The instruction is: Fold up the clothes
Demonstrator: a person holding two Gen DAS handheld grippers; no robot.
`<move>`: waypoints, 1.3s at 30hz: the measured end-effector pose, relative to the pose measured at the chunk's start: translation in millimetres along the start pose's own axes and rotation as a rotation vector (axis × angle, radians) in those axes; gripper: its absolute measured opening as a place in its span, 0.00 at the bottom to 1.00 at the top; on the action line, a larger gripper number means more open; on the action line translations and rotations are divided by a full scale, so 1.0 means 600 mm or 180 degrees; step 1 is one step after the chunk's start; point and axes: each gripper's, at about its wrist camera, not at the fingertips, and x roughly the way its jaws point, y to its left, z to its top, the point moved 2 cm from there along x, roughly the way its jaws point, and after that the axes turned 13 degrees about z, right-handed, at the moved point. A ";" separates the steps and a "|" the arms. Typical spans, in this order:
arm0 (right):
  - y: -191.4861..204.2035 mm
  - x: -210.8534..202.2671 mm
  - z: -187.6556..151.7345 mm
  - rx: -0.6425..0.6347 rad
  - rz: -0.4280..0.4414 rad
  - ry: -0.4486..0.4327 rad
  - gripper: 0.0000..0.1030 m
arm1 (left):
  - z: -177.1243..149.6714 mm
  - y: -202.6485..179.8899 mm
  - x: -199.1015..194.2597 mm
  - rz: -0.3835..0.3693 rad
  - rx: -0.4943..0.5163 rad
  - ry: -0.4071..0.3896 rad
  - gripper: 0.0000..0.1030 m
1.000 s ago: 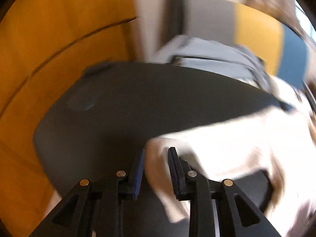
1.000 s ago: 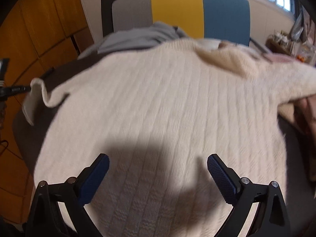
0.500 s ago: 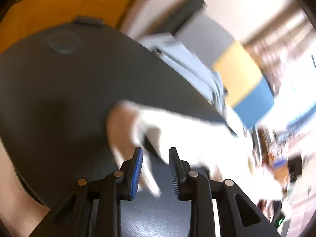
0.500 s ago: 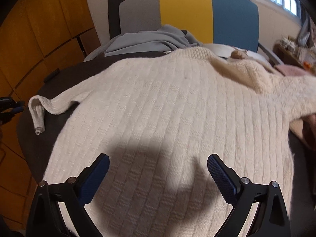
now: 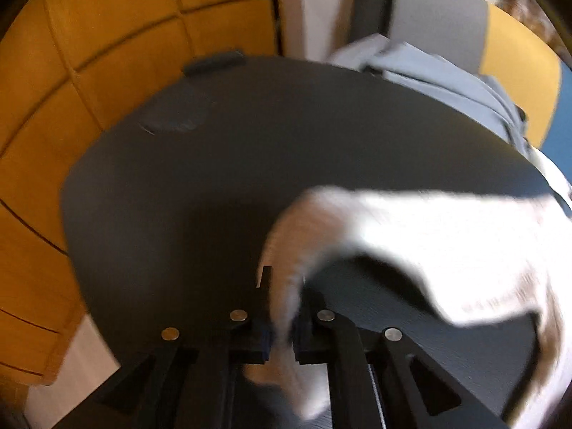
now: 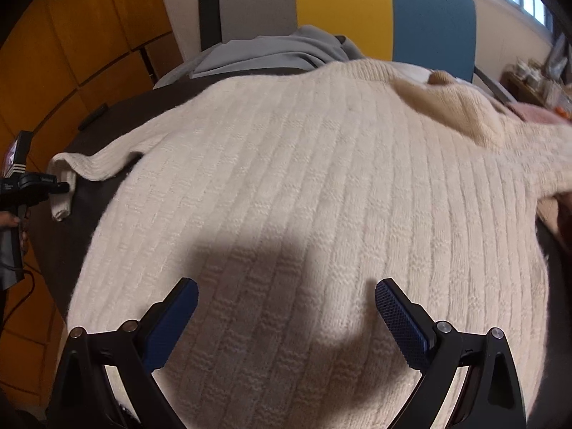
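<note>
One cream sweater (image 6: pixel 304 196) lies spread on the dark table (image 5: pixel 250 164). The left gripper (image 5: pixel 284 321) is clamped on its sleeve cuff (image 5: pixel 286 286), apparently; blur obscures contact. The right gripper (image 6: pixel 286 307) stands apart above the body.

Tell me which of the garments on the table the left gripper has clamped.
The cream ribbed sweater: the left gripper pinches its sleeve cuff. The grey-blue garment lies untouched at the table's far edge, by the chair.
</note>
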 end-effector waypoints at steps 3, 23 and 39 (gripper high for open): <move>-0.007 0.006 -0.006 0.0028 -0.0036 0.0051 0.98 | 0.036 0.055 0.008 0.0313 0.0208 -0.0222 0.07; -0.014 -0.023 0.130 -0.0362 0.0021 -0.0243 0.99 | 0.013 0.106 -0.127 -0.0785 -0.0345 -0.0232 0.18; -0.095 0.145 0.359 -0.0252 0.0133 -0.0133 0.96 | -0.093 -0.349 -0.096 -0.0992 0.1029 -0.0538 0.21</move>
